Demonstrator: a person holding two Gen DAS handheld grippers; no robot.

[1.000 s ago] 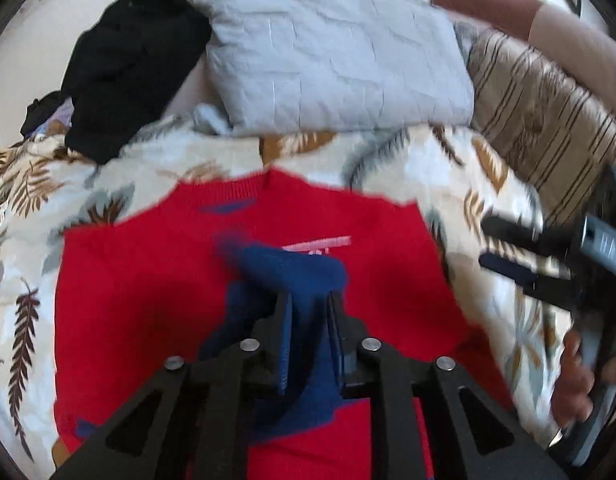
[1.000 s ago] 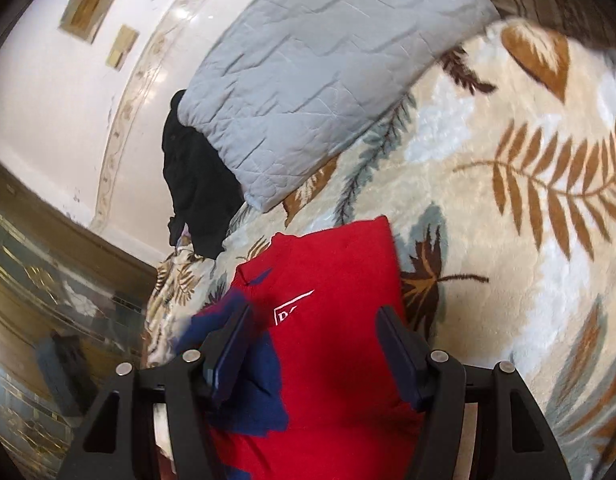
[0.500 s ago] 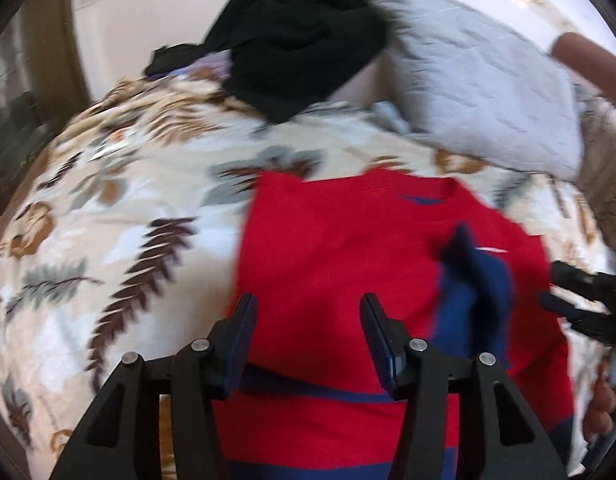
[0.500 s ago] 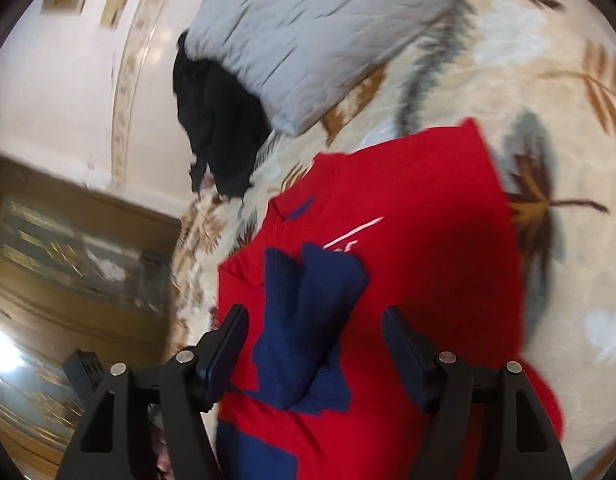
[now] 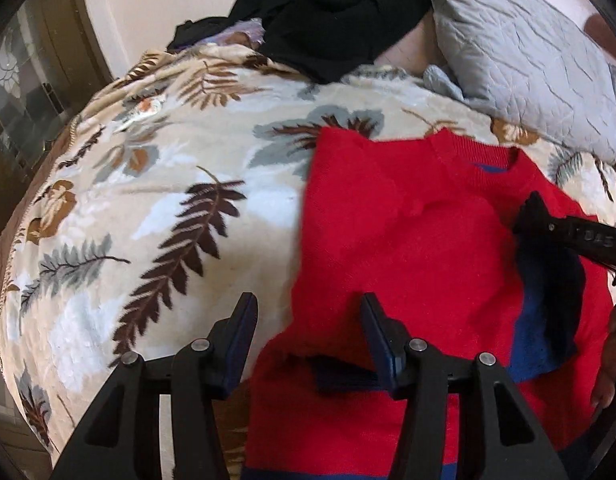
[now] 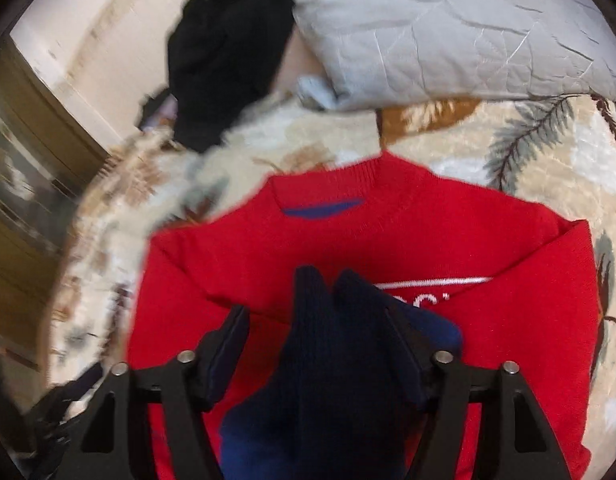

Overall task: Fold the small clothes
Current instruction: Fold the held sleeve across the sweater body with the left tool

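Note:
A small red sweater (image 5: 408,264) with a white chest logo lies flat on a leaf-print blanket (image 5: 155,200); it also shows in the right wrist view (image 6: 388,236). Its navy-cuffed sleeve (image 6: 332,344) is folded up over the chest. My left gripper (image 5: 305,334) is open and empty at the sweater's left edge, near the hem. My right gripper (image 6: 316,348) is open, its jaws standing either side of the navy cuff without closing on it; one of its fingers (image 5: 564,232) shows in the left wrist view above the cuff (image 5: 548,312).
A grey quilted pillow (image 5: 520,48) and a heap of black clothes (image 5: 328,12) lie at the head of the bed. A wooden cabinet with glass (image 5: 23,92) stands to the left. The blanket drops off at its left edge.
My left gripper let go of the navy sleeve and swung left to the sweater's side edge, now open. My right gripper moved in over the folded cuff.

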